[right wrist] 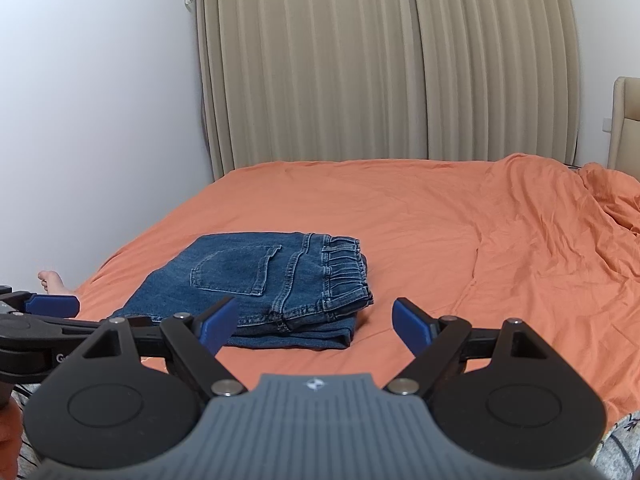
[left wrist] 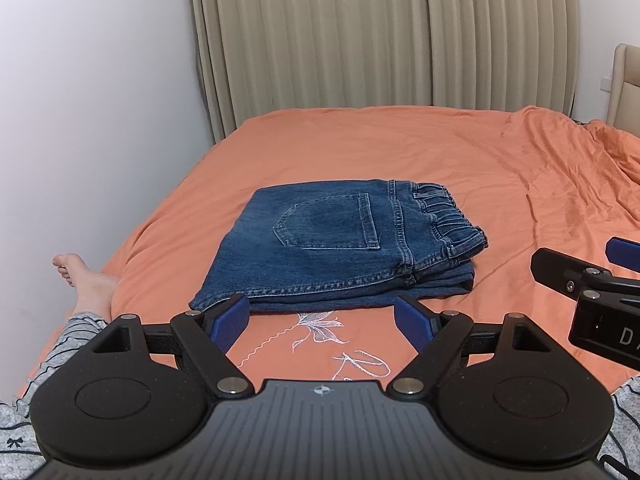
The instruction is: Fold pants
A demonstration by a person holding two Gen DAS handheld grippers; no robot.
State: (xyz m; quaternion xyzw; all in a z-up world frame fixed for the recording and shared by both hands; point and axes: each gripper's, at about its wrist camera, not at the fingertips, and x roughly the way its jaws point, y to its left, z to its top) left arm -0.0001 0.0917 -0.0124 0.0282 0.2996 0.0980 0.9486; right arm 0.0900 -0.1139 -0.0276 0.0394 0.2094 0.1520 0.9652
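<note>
Folded jeans [left wrist: 340, 240] near bed's left edge, bare orange sheet [right wrist: 440, 220] rightward, left gripper [left wrist: 322, 326] and right gripper [right wrist: 312, 322] spread wide, empty

Folded pants [left wrist: 340, 244] lie on the bed [left wrist: 460, 168], before the curtain [left wrist: 360, 40].

Legible markings were few. In the left wrist view, the black body of the right tool [left wrist: 624, 256] bore white lettering cut off at the frame edge; only "D" and part of a following letter could be read. In the right wrist view, the left tool [right wrist: 52, 306] showed a white "G" and a partly hidden second letter. Embroidered script on the orange bedsheet [left wrist: 360, 364] was unreadable.
</note>
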